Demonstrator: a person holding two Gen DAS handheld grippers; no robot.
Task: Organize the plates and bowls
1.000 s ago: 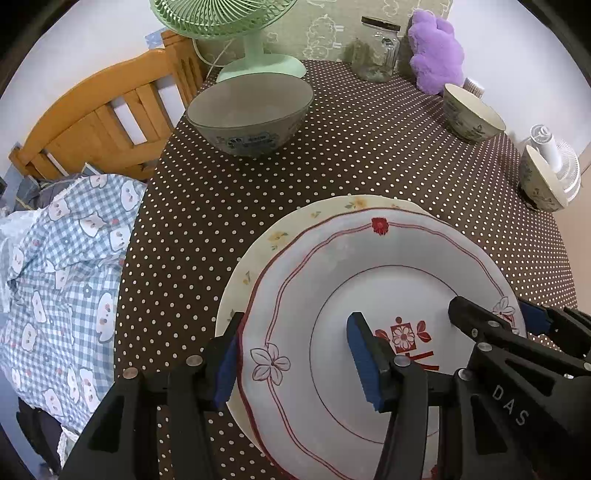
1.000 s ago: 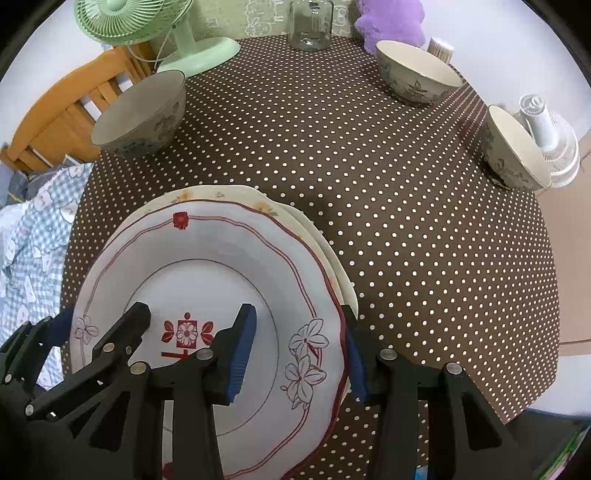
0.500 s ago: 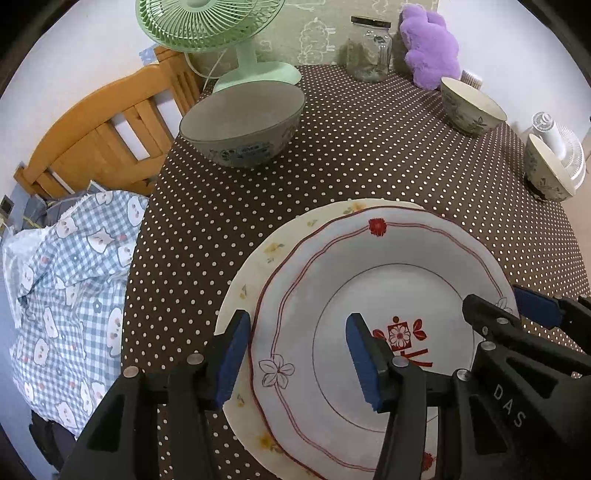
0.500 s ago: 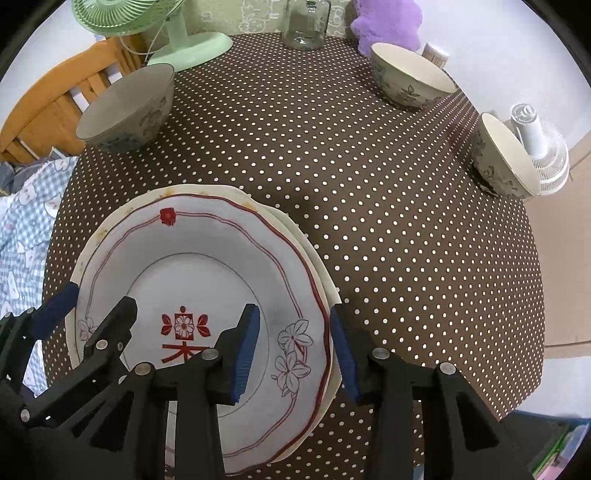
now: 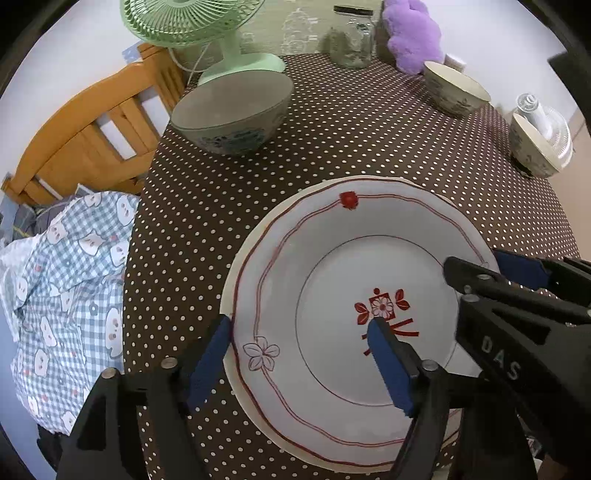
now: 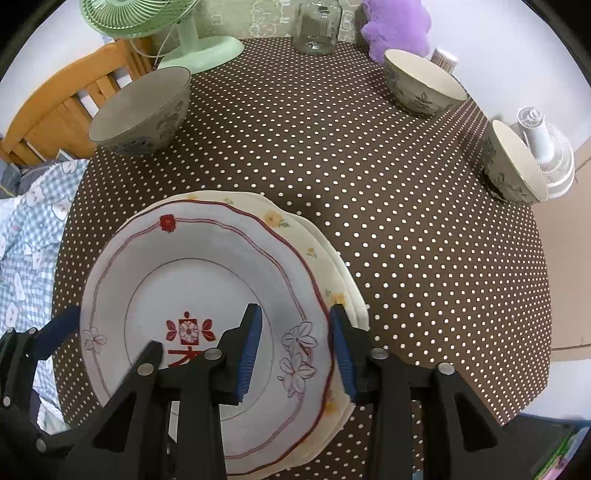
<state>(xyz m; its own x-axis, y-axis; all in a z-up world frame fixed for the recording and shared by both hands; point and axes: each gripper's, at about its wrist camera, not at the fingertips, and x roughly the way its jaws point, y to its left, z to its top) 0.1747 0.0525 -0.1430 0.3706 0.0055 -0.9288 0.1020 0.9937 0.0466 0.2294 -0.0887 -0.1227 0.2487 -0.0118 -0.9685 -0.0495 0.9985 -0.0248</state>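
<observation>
A white plate with red trim (image 5: 332, 277) (image 6: 207, 280) lies on top of cream plates with yellow flowers (image 6: 325, 258) near the table's front edge. My left gripper (image 5: 299, 328) (image 6: 107, 343) straddles the top plate's left rim; its jaws are opening and the pads stand off the rim. My right gripper (image 6: 295, 321) (image 5: 495, 269) is shut on the right rim, one pad in the well and one at the outer edge. A grey bowl (image 5: 229, 110) (image 6: 142, 110) stands at the far left. Two cream bowls (image 6: 423, 83) (image 6: 513, 166) stand at the right.
The round table (image 6: 351, 155) wears a brown dotted cloth. A green fan (image 5: 207, 33), a glass jar (image 5: 351, 40) and a purple plush (image 5: 412, 33) line the back. A small white fan (image 5: 546, 125) sits at the right edge. A wooden chair (image 5: 85, 136) with checked cloth (image 5: 62, 295) stands left.
The left jaws have spread wide and let go of the plate's rim. The top plate now sits further left on the cream plates. The right jaws have narrowed slightly on the right rim.
</observation>
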